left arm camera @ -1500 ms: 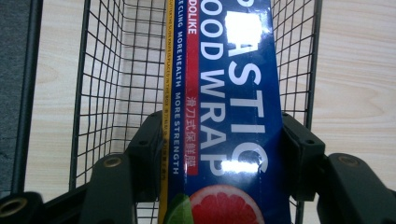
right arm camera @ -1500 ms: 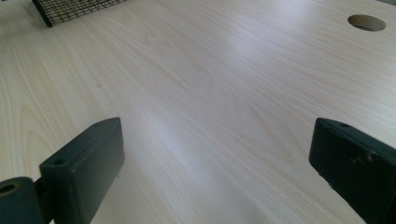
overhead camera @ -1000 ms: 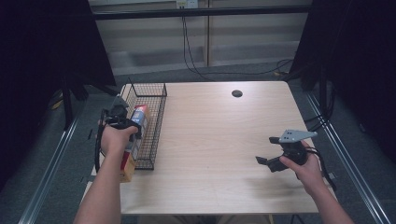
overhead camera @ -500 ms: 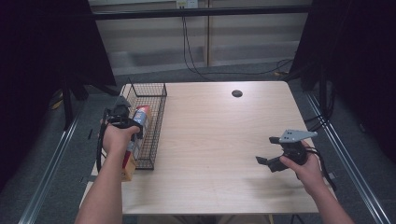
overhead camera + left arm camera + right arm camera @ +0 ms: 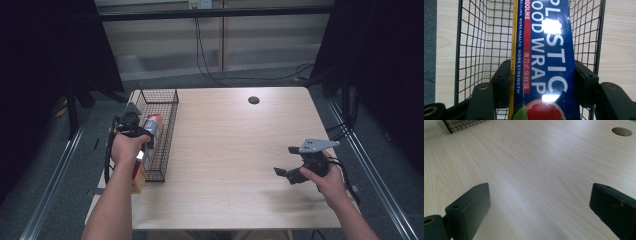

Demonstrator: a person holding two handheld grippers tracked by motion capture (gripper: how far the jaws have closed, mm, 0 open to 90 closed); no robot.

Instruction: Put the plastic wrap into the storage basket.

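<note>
Overhead, left gripper (image 5: 134,131) pinches a wrap box (image 5: 544,60) over the wire basket (image 5: 167,145); right gripper (image 5: 296,169) hovers spread above the wooden table (image 5: 235,145)

Plastic wrap box (image 5: 544,60) between the left claw (image 5: 541,82) pads: deep blue, big white lettering, a red strip with white characters, a yellow edge with small dark print, pink-red grapefruit slice and green lime at the end nearest the claw. In the high view its far end looks red and white. Wire basket (image 5: 162,130) around the box: black grid mesh. Left claw: black, brass-coloured screws. Right claw (image 5: 290,175): black, grey three-cornered plate on top. Bench (image 5: 240,145) under both claws: pale wood grain with a dark round hole (image 5: 253,100) far beyond the right claw. Floor: grey.
</note>
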